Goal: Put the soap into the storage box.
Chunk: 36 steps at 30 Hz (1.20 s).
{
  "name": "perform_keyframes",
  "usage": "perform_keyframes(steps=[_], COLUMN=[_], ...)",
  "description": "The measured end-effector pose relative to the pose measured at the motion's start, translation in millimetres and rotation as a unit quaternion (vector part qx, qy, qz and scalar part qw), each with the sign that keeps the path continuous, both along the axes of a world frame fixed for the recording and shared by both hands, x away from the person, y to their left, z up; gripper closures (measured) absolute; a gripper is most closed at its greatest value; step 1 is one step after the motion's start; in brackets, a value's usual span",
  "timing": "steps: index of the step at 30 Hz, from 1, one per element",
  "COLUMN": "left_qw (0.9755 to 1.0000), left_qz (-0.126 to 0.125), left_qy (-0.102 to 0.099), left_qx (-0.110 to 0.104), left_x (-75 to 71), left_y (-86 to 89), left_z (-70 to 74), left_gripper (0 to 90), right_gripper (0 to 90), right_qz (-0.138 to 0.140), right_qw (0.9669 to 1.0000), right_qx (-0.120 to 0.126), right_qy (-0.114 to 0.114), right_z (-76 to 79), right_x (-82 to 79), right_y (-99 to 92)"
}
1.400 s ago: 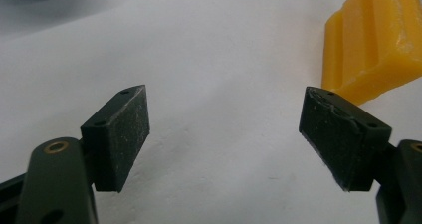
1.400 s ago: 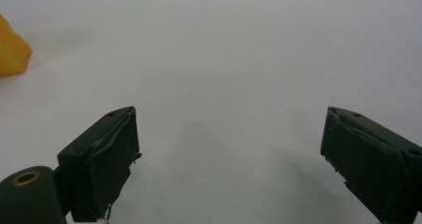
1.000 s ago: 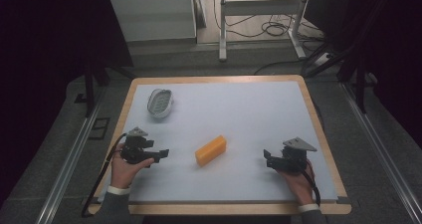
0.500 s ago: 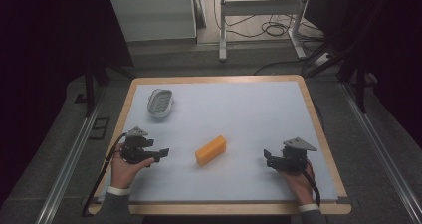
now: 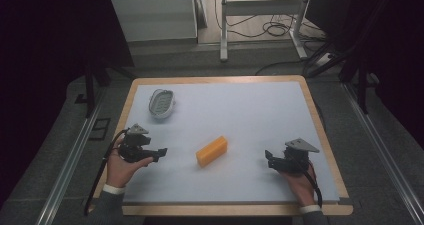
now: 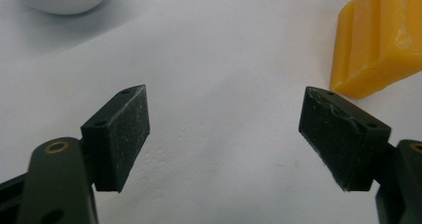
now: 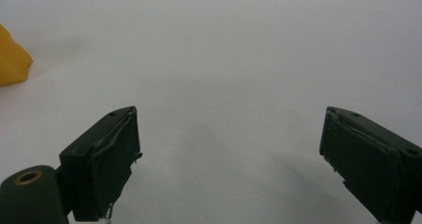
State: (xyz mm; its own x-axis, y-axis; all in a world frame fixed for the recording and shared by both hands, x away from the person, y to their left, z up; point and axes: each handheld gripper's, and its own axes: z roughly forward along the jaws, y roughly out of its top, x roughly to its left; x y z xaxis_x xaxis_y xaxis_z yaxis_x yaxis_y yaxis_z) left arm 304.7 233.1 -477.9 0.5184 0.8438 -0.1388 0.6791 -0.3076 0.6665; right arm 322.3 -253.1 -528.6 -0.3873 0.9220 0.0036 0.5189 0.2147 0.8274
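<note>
While both hands are resting low at the near edge of the table (image 5: 320, 135), the yellow block (image 5: 211, 151) is lying between them, near the middle. Left gripper (image 5: 159, 154) is pointing right at it, jaws spread wide and holding nothing. Right gripper (image 5: 269, 160) is facing left, jaws likewise parted. White soap dish (image 5: 161, 103) is sitting far left.

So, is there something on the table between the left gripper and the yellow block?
No, nothing visible. The left gripper is open and points toward the yellow block, with bare table between them. The white dish sits farther back, off that line. In the left gripper view, the block lies ahead to the right.
</note>
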Motion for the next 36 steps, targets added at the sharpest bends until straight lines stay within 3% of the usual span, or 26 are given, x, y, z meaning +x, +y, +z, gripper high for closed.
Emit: perform_keyframes(steps=[13, 16, 26, 28, 36], left_qw=[0.9995, 0.9993, 0.9984, 0.9977, 0.9971], left_qz=[-0.029, -0.024, -0.041, -0.042, -0.060], left_qy=[-0.010, -0.026, -0.034, -0.051, -0.044], left_qx=[0.012, 0.008, 0.015, 0.014, 0.019], left_x=[0.7, 0.2, 2.0, 0.3, 1.8], left_y=[-8.9, -11.5, -23.0, -26.6, -37.6], left_z=[23.8, 30.5, 41.7, 44.9, 46.3], left_gripper=[20.0, 20.3, 20.4, 20.9, 20.8], right_gripper=[9.1, 9.1, 10.4, 10.5, 10.5], right_qz=[-0.005, -0.005, -0.005, -0.007, -0.007], right_qw=[1.0000, 1.0000, 1.0000, 0.9999, 0.9999], right_qx=[0.000, -0.003, -0.007, -0.008, -0.009], right_qy=[0.001, -0.001, 0.000, -0.001, -0.001], right_z=[-0.1, -0.1, -0.3, -0.4, -0.4], right_x=[0.2, 0.0, -0.1, -0.2, -0.1], right_y=[0.2, 0.1, 1.4, 1.5, 1.5])
